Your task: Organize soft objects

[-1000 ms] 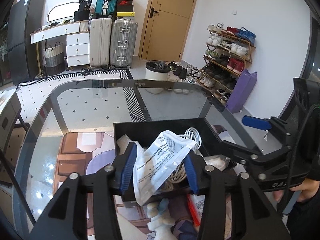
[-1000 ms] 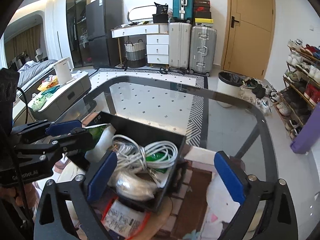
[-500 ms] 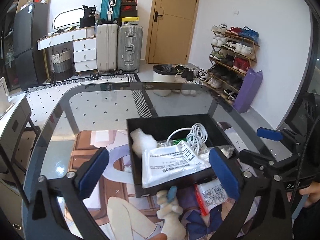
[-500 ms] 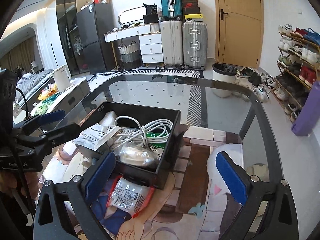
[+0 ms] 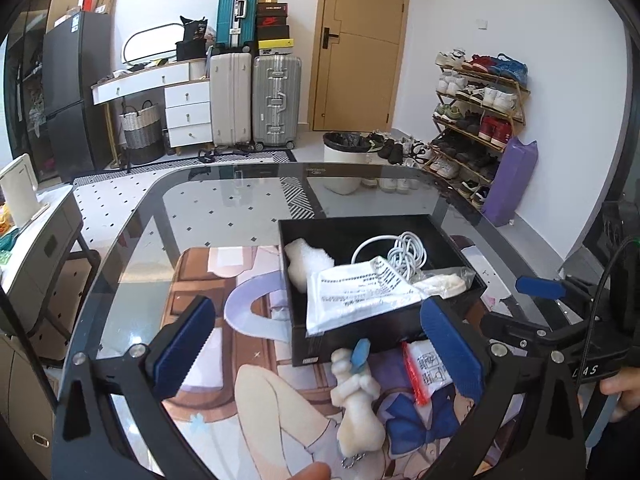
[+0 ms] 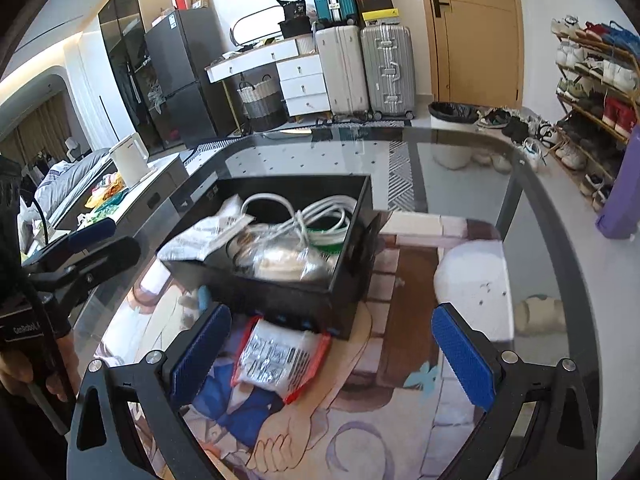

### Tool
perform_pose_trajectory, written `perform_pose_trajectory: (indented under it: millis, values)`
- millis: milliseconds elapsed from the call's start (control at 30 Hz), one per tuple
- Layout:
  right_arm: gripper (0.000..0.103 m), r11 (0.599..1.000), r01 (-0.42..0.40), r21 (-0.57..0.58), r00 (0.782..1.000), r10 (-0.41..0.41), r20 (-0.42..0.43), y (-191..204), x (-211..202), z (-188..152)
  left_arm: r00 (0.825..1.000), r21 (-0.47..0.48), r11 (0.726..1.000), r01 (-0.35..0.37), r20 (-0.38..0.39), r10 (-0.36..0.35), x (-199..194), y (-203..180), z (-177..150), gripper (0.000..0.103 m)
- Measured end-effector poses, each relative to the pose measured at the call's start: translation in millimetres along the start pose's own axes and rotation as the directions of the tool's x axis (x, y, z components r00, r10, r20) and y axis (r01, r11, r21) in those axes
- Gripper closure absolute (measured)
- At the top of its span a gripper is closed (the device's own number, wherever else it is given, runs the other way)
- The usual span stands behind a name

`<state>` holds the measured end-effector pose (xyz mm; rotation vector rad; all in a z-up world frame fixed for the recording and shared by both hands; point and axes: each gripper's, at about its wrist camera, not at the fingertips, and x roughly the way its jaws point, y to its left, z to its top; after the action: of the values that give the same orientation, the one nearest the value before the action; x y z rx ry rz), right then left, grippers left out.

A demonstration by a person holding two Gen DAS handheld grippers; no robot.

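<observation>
Fingers of both grippers spread wide, empty, near black box's [image 5: 384,330] front edge on glass table [image 5: 224,216].

Both wrist views angled down, near, sharing black box [image 5: 384,320] [image 6: 280,288], edges warped

White walls and a closed tan wooden door [image 5: 362,46] back the room, with two upright hard-shell suitcases [image 5: 256,102] beside a white three-drawer chest [image 5: 188,114]. A wooden shoe rack [image 5: 476,120] lines the right wall; the pale floor tiles [image 5: 120,196] carry small black diamonds.
</observation>
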<state>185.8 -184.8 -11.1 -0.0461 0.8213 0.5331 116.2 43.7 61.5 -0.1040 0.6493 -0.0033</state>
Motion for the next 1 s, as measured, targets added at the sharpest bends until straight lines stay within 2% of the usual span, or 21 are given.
perform_pose_trajectory:
  millis: [267,600,1000]
  values:
    - [0.001,1.0,-0.017,-0.004,0.999,0.017,-0.046,6,9,-13,0.998,0.011,0.998,-0.063,-0.025,0.064,2,0,-22,0.0]
    - [0.001,0.999,-0.013,-0.03,0.997,0.011,-0.081,15,18,-27,0.993,-0.024,0.997,-0.069,-0.094,0.066,12,3,-49,0.0]
    - [0.001,0.999,-0.018,-0.038,0.994,0.014,-0.11,22,31,-33,0.985,-0.012,0.998,-0.065,-0.161,0.062,27,-5,-67,0.0]
